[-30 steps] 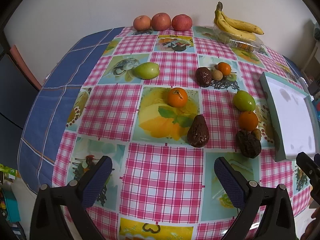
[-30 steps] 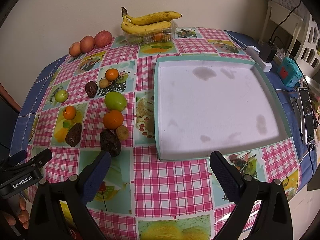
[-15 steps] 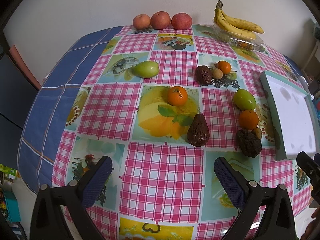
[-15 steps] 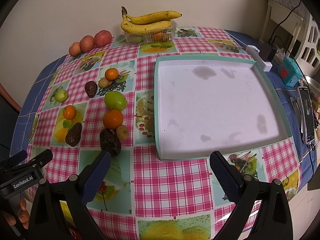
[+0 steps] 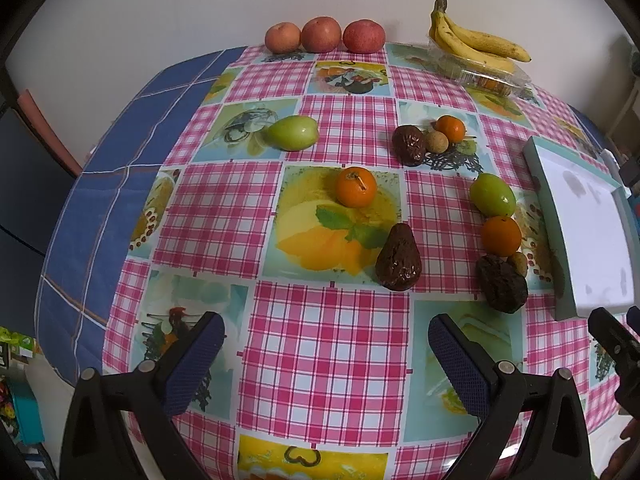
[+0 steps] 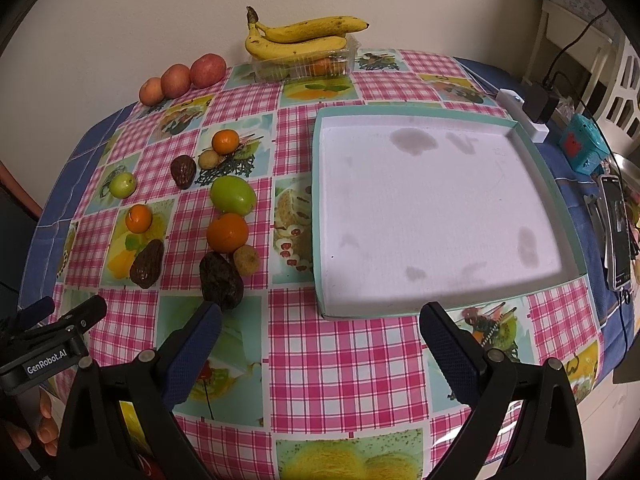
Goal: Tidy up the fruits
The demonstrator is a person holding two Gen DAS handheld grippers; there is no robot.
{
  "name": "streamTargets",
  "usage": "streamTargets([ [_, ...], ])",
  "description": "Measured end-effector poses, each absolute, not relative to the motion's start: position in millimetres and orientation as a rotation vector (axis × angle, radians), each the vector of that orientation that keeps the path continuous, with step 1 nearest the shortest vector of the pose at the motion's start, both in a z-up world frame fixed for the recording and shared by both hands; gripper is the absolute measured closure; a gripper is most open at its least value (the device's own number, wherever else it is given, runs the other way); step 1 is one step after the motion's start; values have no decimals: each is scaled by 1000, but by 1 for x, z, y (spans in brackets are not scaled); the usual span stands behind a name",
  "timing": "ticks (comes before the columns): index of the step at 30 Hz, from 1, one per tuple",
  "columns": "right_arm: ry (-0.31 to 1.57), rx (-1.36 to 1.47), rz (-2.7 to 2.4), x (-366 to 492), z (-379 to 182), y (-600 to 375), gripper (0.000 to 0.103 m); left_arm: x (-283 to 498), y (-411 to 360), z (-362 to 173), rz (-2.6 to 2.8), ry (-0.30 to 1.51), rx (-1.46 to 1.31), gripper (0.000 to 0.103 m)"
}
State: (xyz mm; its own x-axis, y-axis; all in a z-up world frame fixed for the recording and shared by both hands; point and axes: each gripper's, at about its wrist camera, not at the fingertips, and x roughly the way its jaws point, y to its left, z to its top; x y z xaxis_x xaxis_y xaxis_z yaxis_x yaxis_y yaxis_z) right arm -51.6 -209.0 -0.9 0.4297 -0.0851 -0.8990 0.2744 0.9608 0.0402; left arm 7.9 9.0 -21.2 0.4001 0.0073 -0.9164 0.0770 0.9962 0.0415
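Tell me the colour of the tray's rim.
Pale teal rim, white inside; clearest in the right wrist view.

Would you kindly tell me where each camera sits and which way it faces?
Left wrist: rides the left tool, facing forward over the table's left side toward the apples; its own two open fingers show, and the right tool's tip at the right edge.
Right wrist: rides the right tool, facing the empty tray; its open fingers, the left tool and fingertips of a hand show.
Shared: bananas, apples, tray.
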Motion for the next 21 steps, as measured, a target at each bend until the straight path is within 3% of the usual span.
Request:
streamTargets([
  [16, 1036, 189, -140, -15, 21, -195, 4, 57, 9, 4, -55, 1105, -153, 0],
  [21, 1057, 259, -109, 11, 14, -191, 12, 77, 4, 8, -29, 1029, -162, 0],
])
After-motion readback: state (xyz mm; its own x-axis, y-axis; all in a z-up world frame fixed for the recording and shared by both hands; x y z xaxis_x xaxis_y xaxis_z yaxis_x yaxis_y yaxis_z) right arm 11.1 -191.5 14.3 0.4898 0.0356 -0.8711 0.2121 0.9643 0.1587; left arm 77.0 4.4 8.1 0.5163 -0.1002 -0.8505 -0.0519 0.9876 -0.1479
